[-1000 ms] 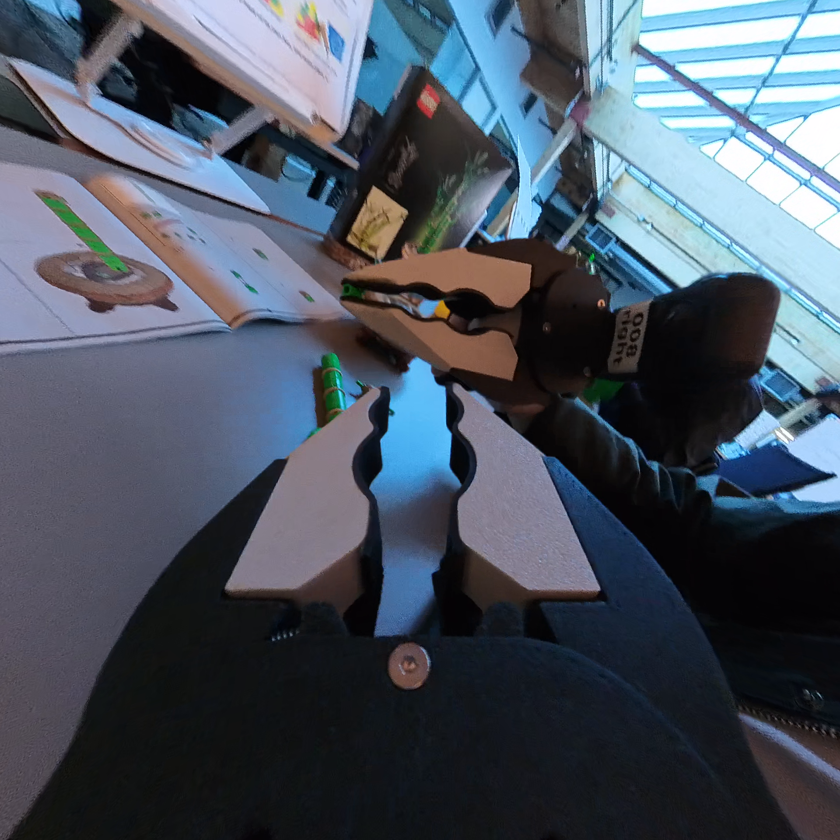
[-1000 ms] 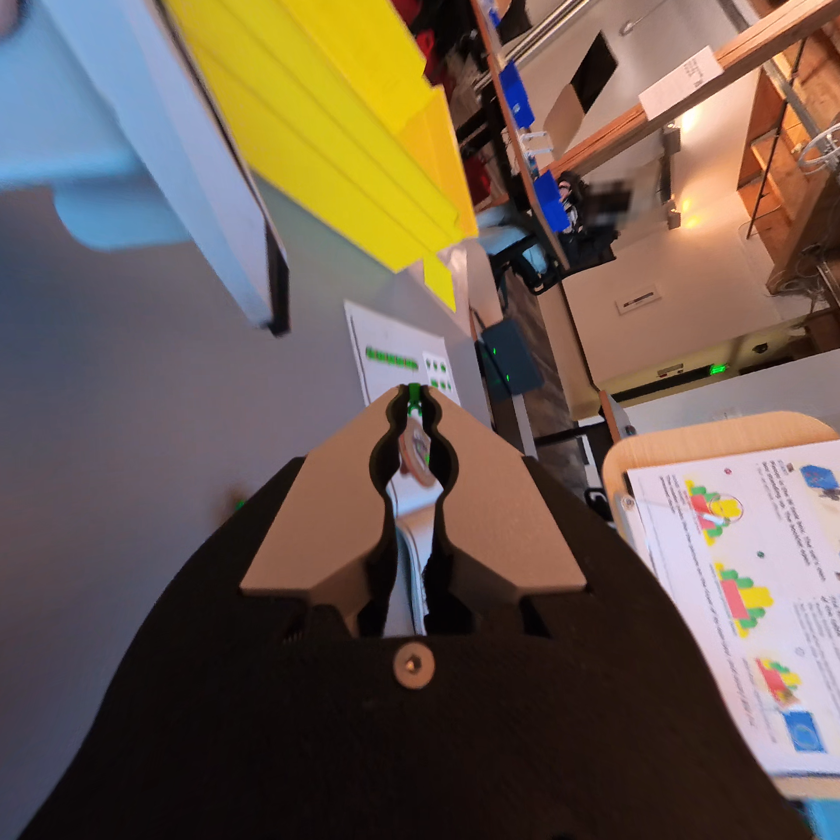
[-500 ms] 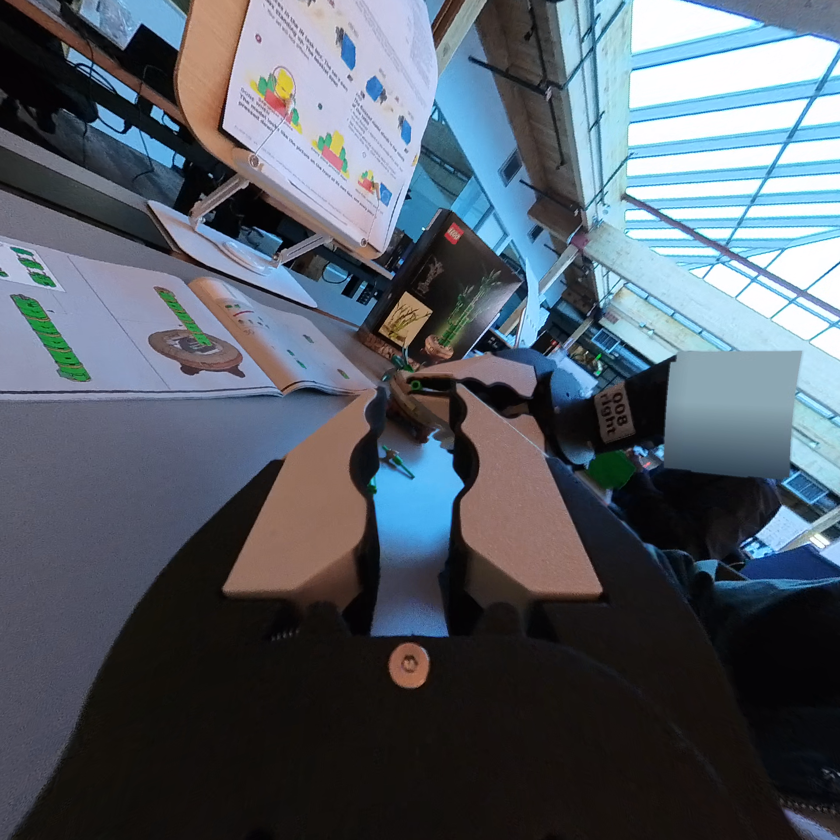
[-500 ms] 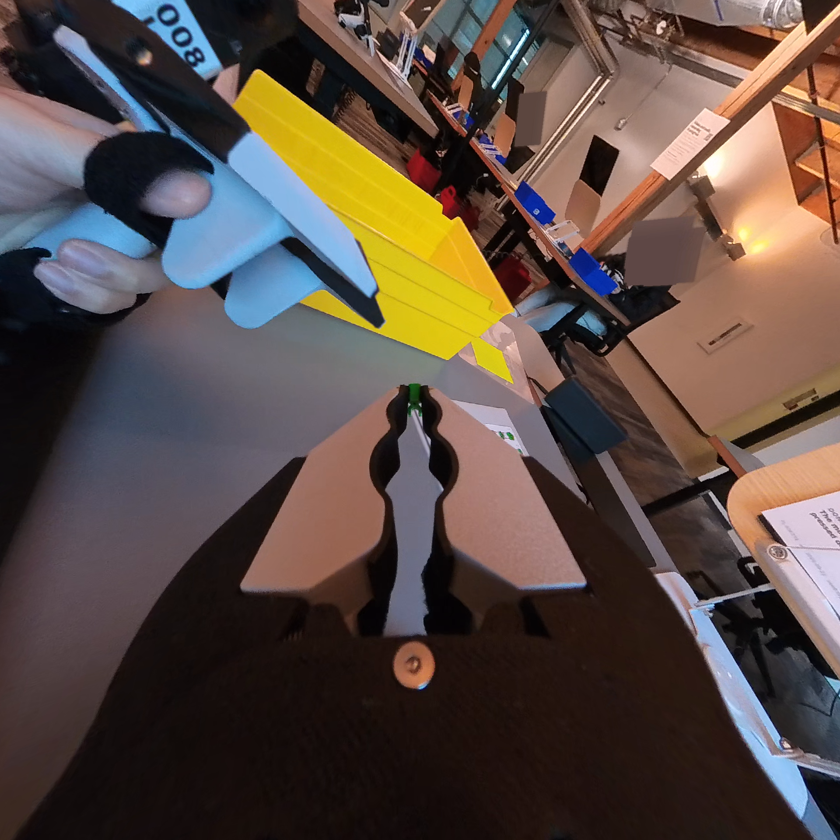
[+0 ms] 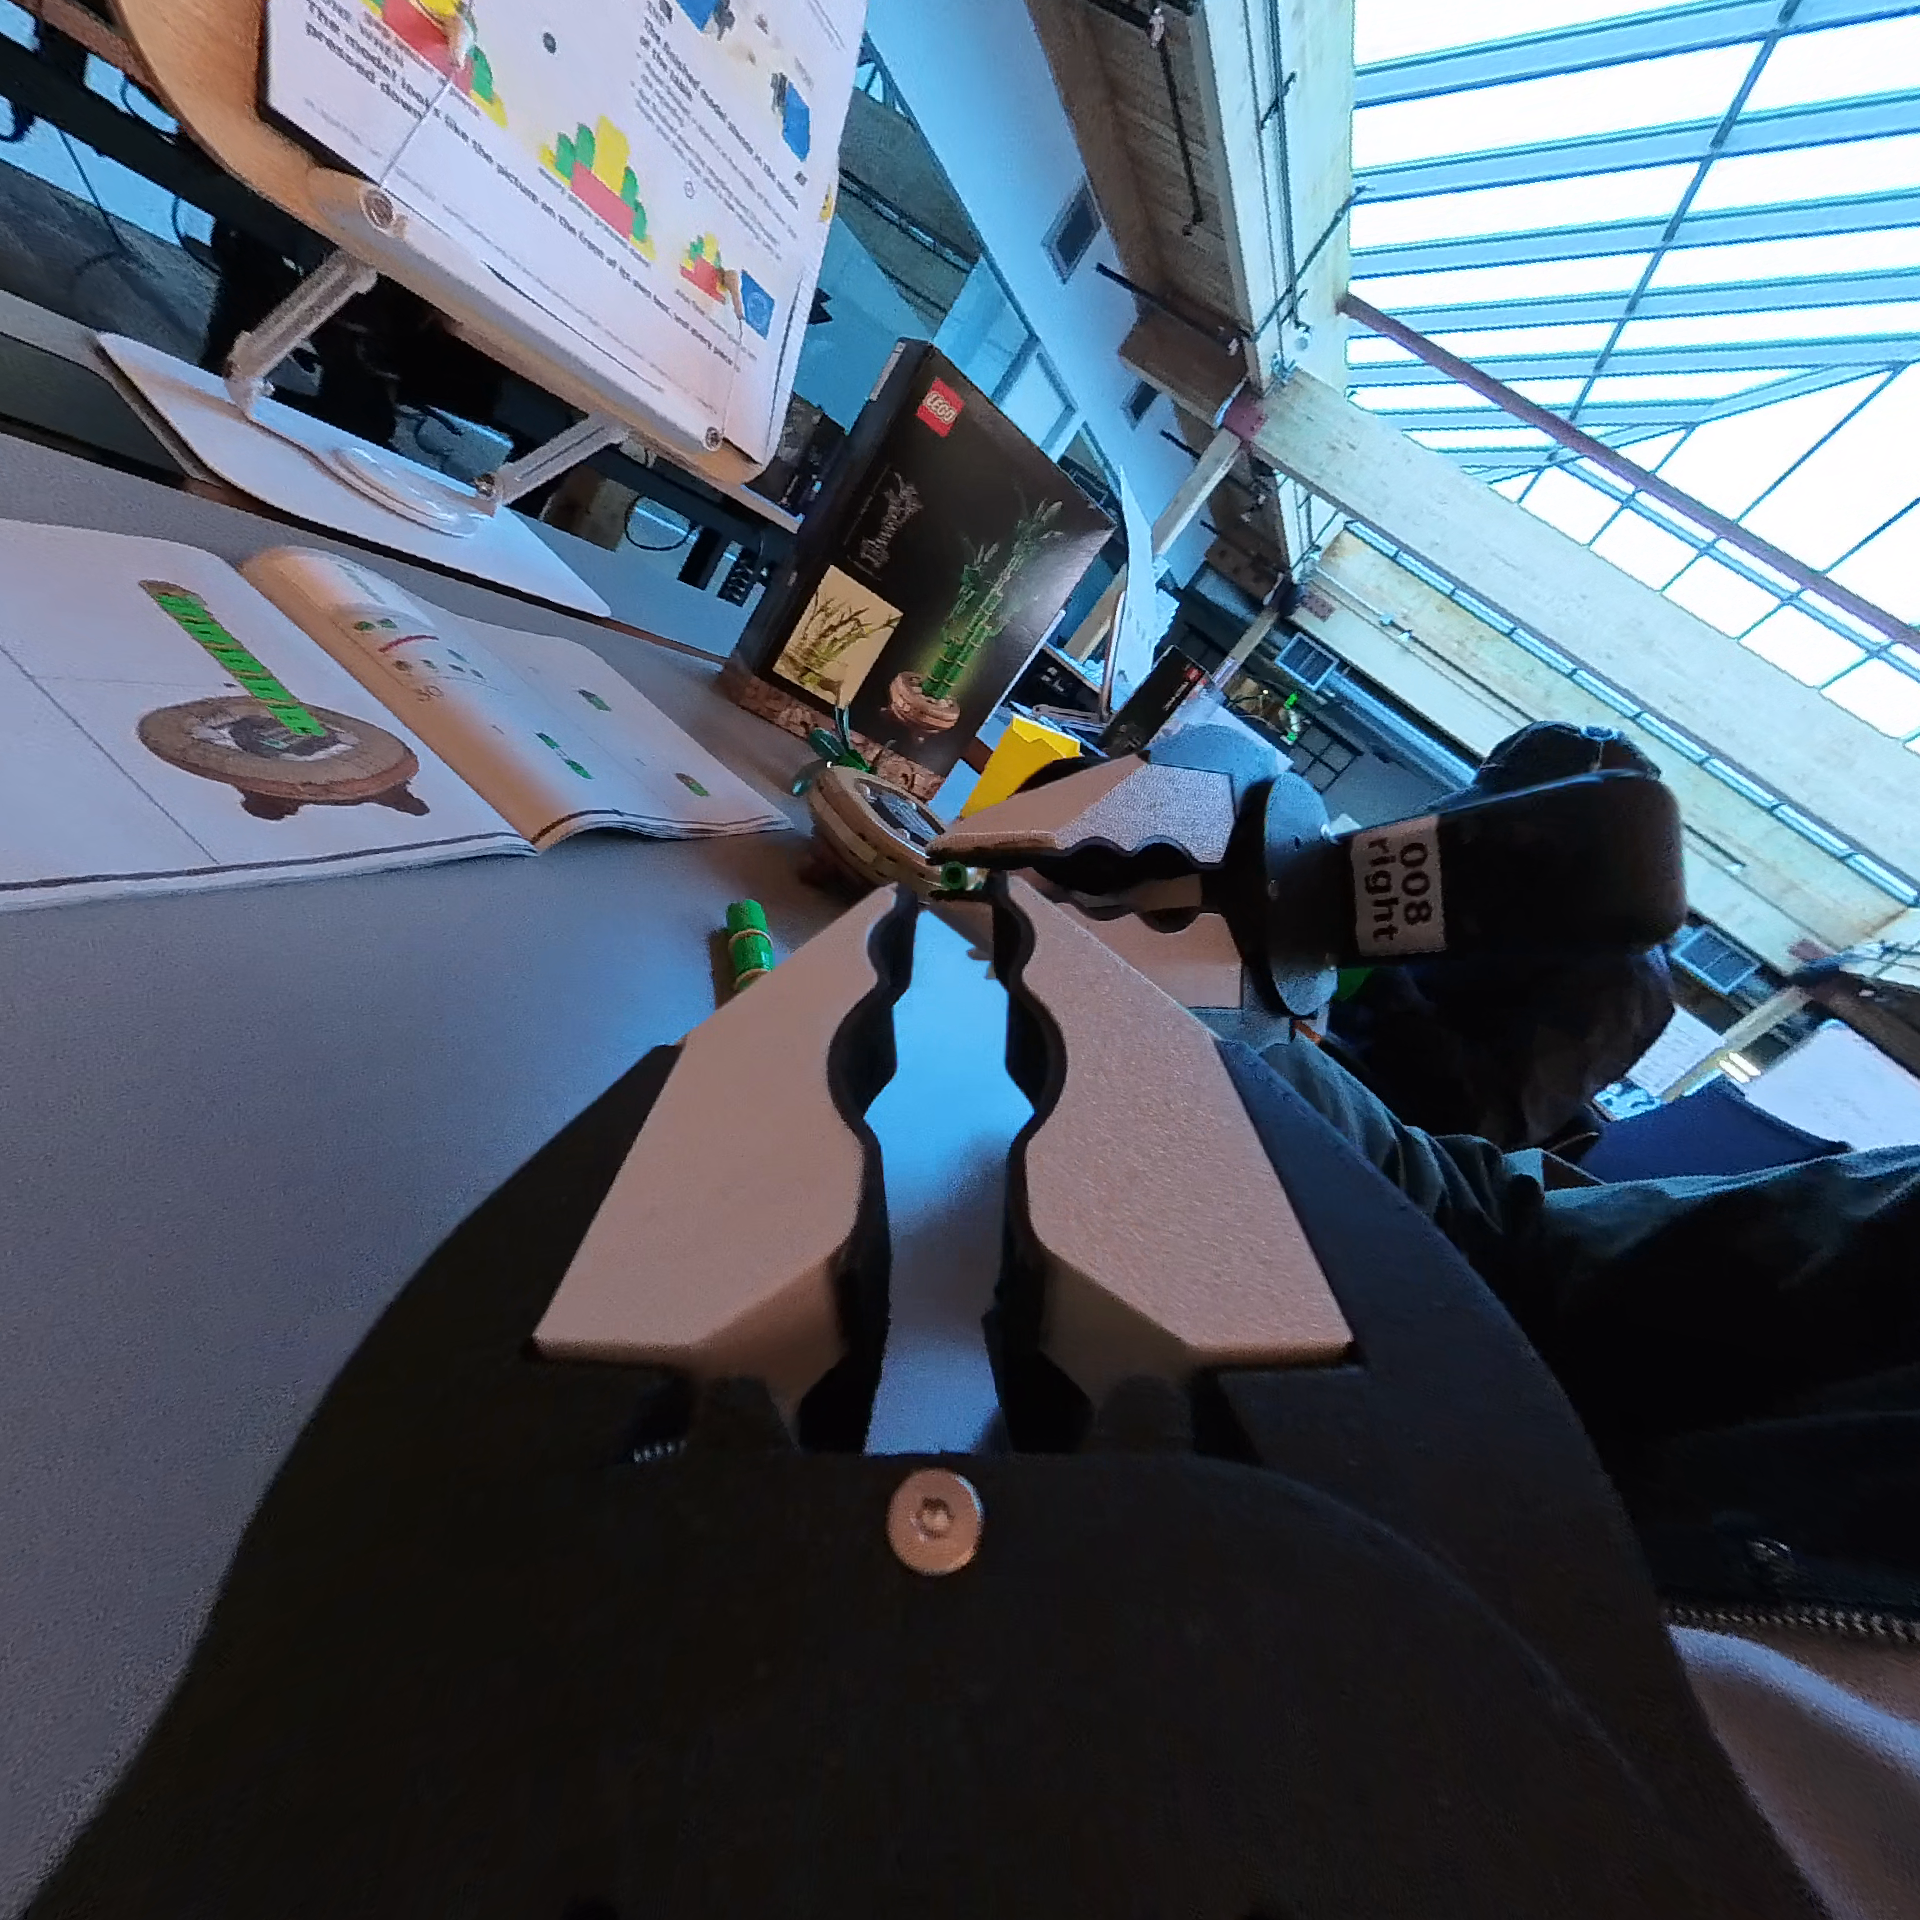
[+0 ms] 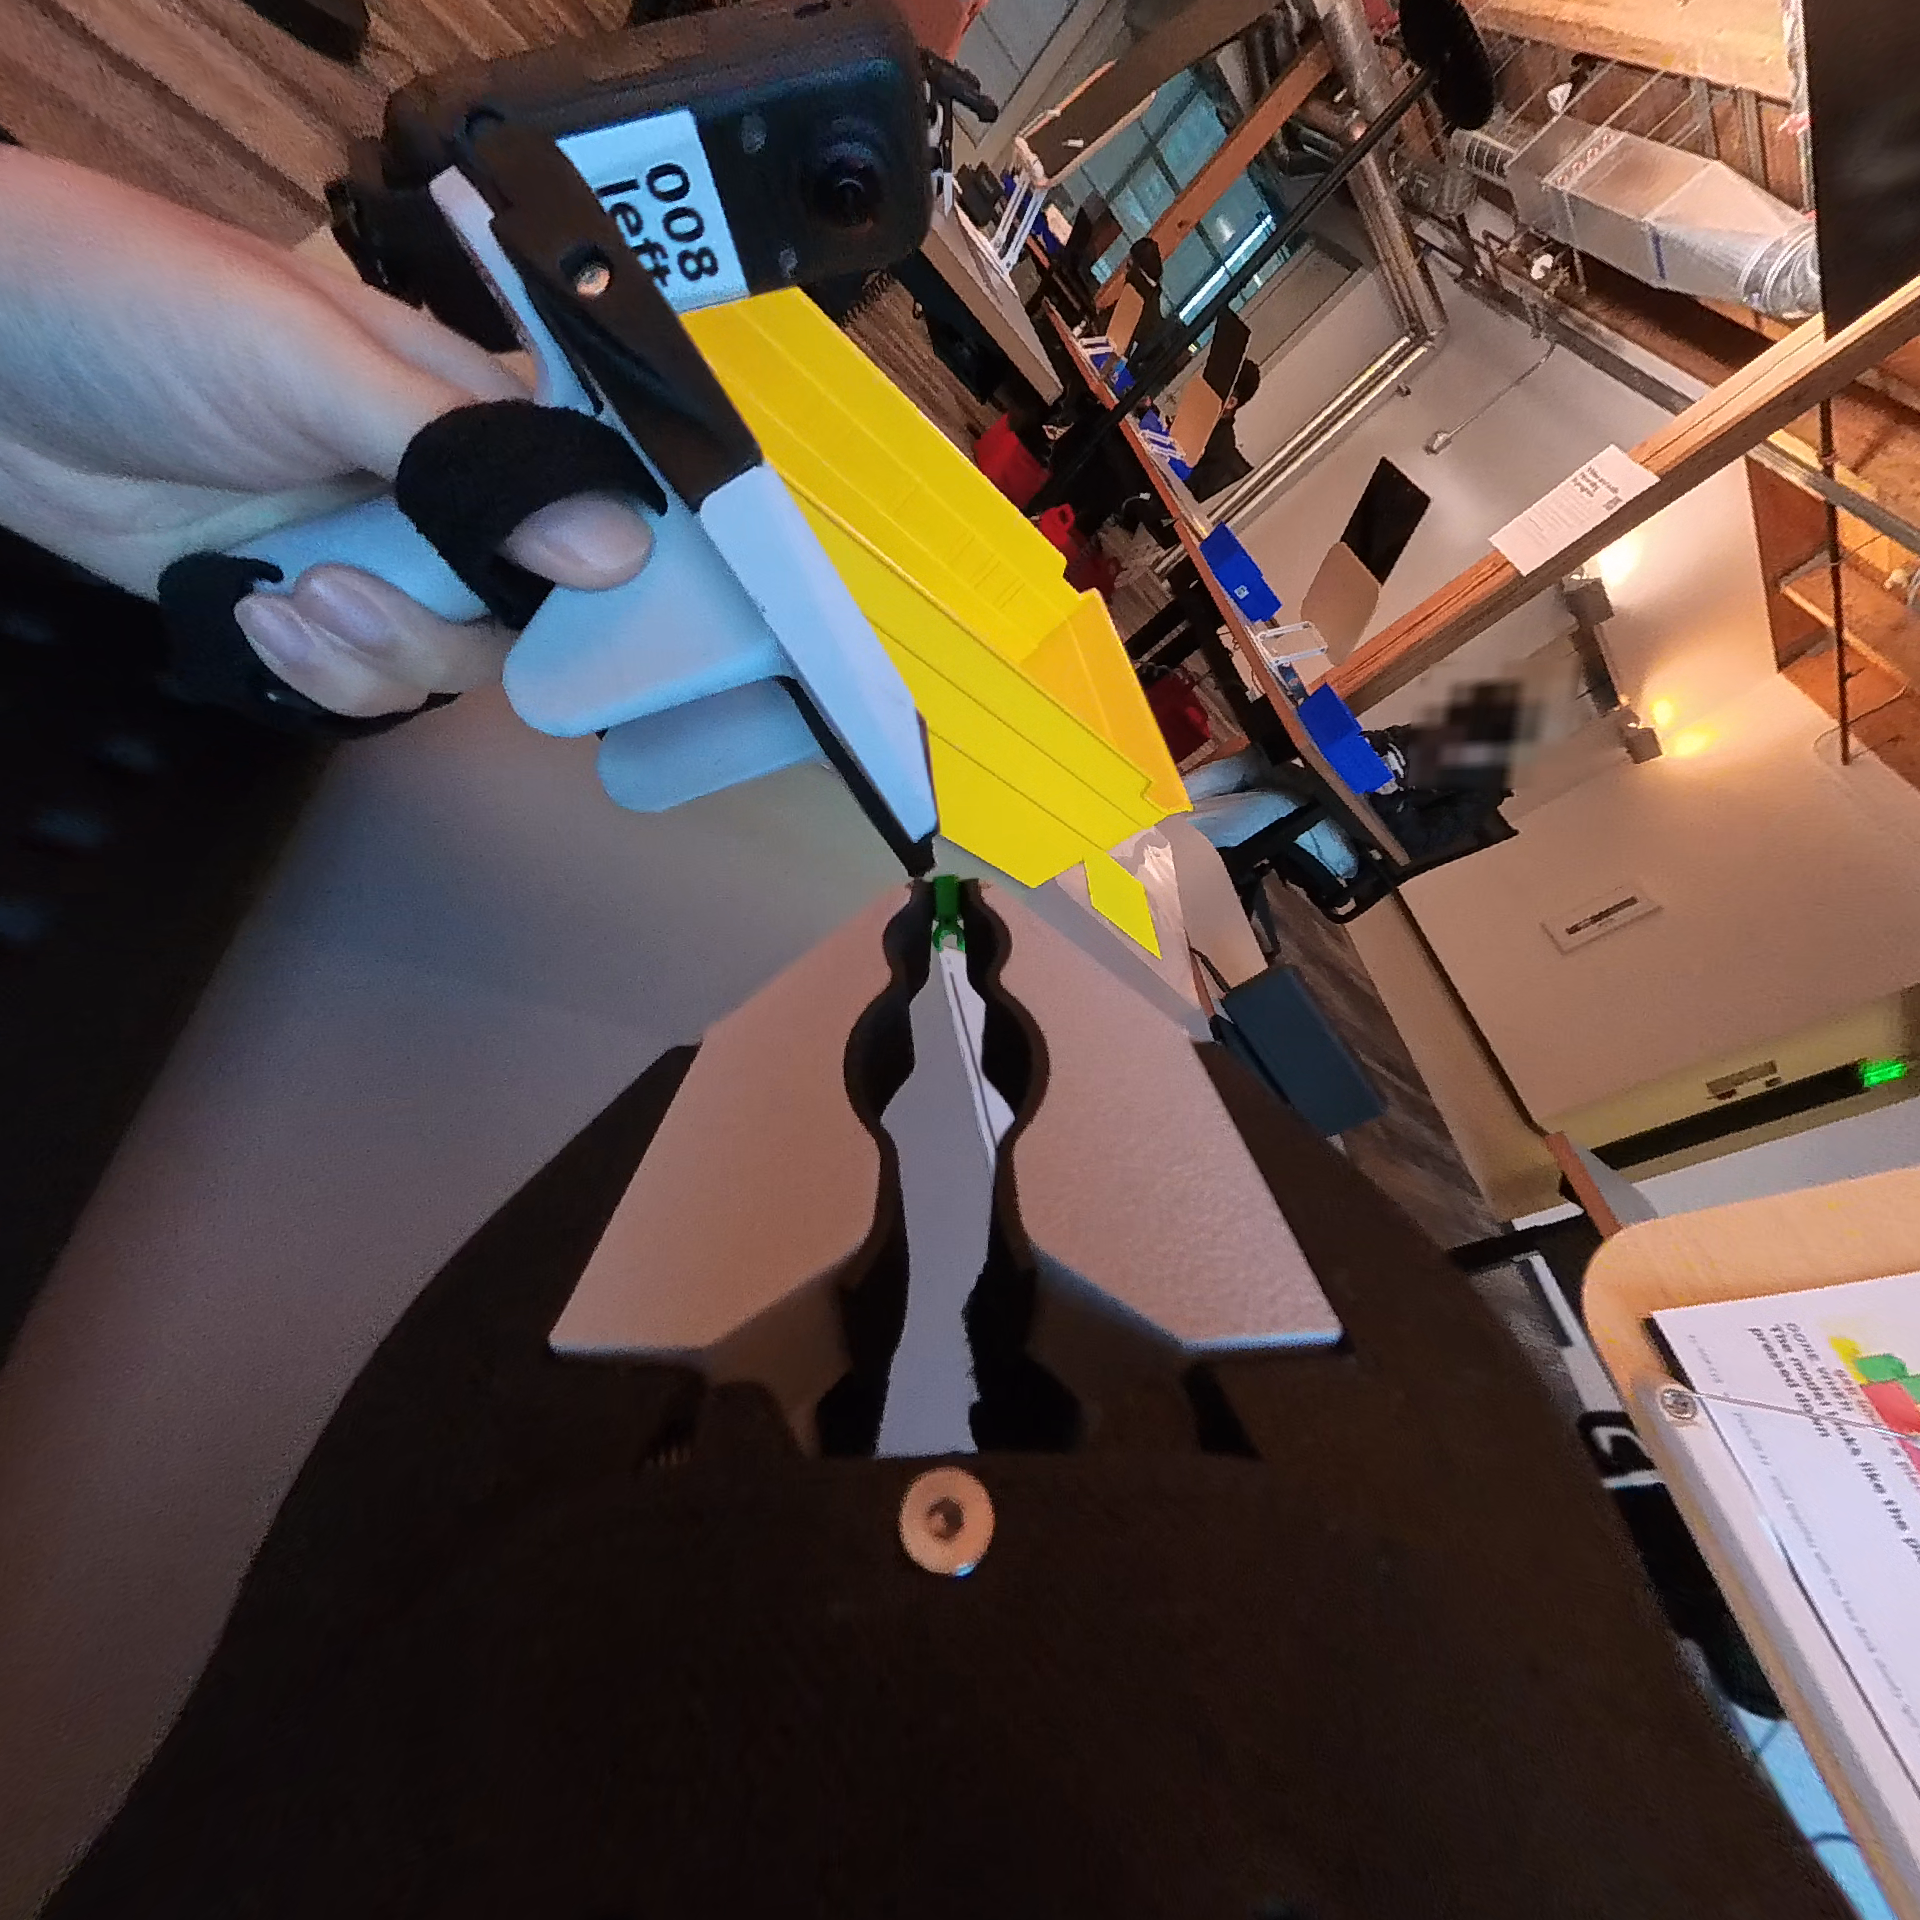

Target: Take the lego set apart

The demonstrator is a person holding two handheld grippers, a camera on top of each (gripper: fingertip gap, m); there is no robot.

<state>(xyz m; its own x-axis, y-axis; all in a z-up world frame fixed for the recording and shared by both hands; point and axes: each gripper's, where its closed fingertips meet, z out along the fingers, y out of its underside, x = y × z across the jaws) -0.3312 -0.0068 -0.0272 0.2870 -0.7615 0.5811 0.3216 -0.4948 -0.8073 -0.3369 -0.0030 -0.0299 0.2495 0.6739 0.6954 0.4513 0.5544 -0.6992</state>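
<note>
Two claws meet tip to tip over the grey tabletop.

Left claw stands narrowly parted, gripping nothing. Right claw is pinched on a small green piece at its tips. A green stick lies on the tabletop beside the left claw. The round brown lego base sits just beyond, then the open booklet and dark box.
</note>
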